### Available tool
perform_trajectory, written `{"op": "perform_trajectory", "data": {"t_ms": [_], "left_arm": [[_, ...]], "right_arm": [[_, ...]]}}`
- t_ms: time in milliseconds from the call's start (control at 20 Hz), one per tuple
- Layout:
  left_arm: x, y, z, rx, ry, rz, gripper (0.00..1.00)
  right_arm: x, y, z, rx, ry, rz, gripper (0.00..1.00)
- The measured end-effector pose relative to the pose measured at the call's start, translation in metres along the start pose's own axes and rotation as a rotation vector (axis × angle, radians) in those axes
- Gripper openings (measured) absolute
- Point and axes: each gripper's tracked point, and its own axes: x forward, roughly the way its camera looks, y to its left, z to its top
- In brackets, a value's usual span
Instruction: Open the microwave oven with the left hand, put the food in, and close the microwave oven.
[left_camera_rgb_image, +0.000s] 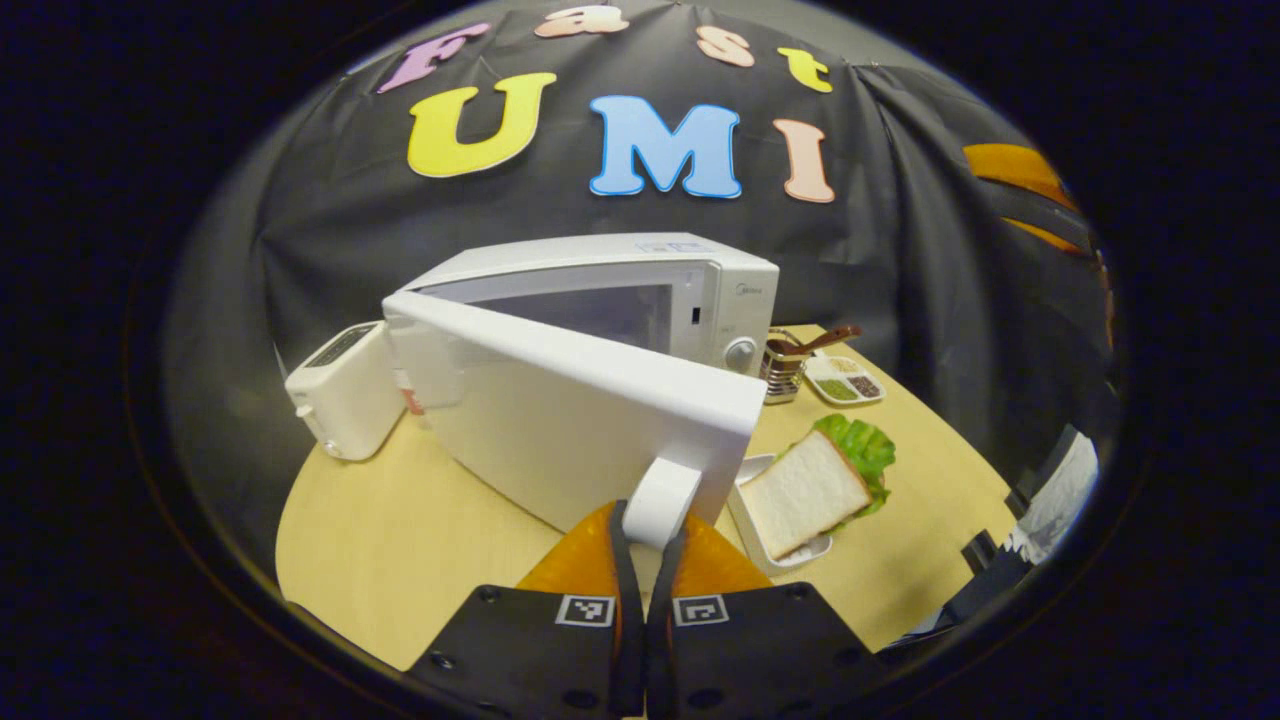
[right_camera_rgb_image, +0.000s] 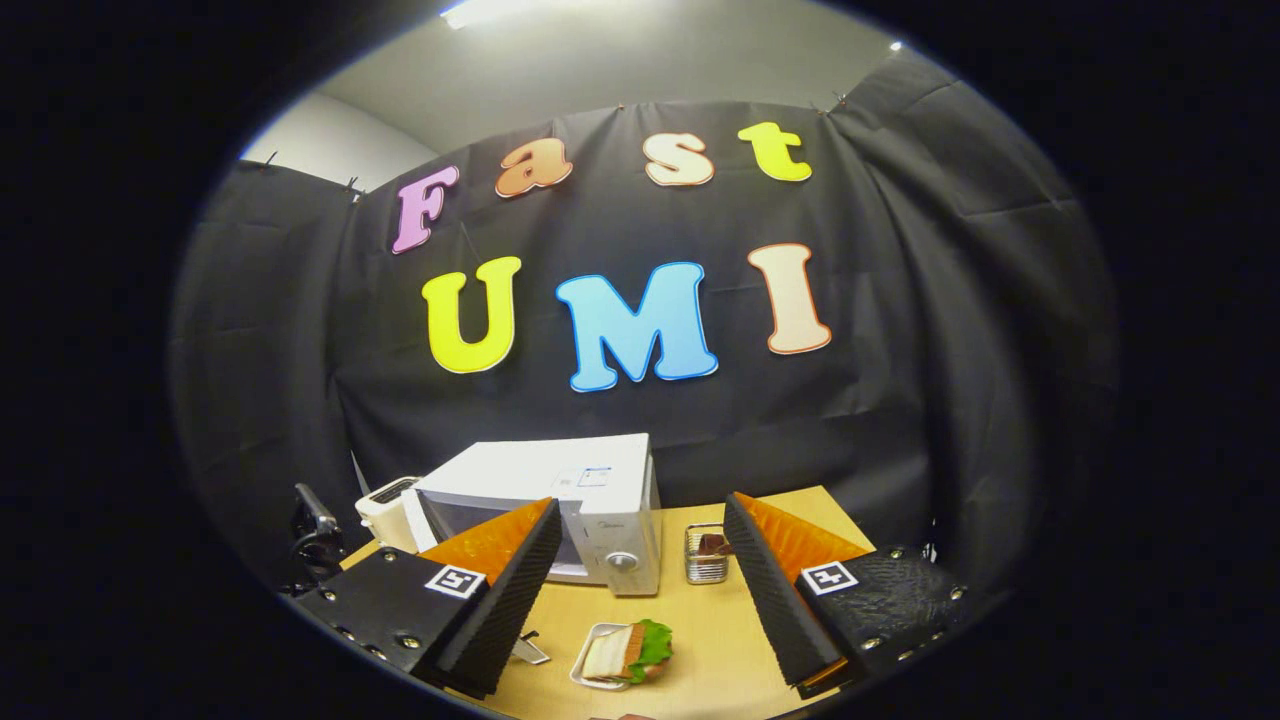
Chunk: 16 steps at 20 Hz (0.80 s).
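We've L gripper pinching door handle; R gripper spread. Sandwich soft, so grip its tray rim.

light: bright overhead strip above the microwave, even and soft | shadows: faint on tabletop beside the microwave | glare: mild sheen on its door | focus: sharp centre | distortion: strong fisheye bending, dim rim

1. Left gripper view: close behind the swung-out microwave door, facing the back wall; tabletop just below.
2. Right gripper view: farther back, higher, facing the same wall.
3. Shared: microwave, sandwich.
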Motion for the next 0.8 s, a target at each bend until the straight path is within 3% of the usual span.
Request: {"op": "perform_trajectory", "data": {"t_ms": [500, 800], "left_arm": [[-0.088, 0.147, -0.057, -0.090, 0.028, 0.171, 0.07], [-0.105, 0.201, -0.069, -0.135, -0.016, 0.142, 0.07]], "right_arm": [[-0.003, 0.079, -0.006, -0.022, -0.003, 0.063, 0.99], [0.002, 0.106, -0.007, -0.045, 0.012, 0.096, 0.99]]}}
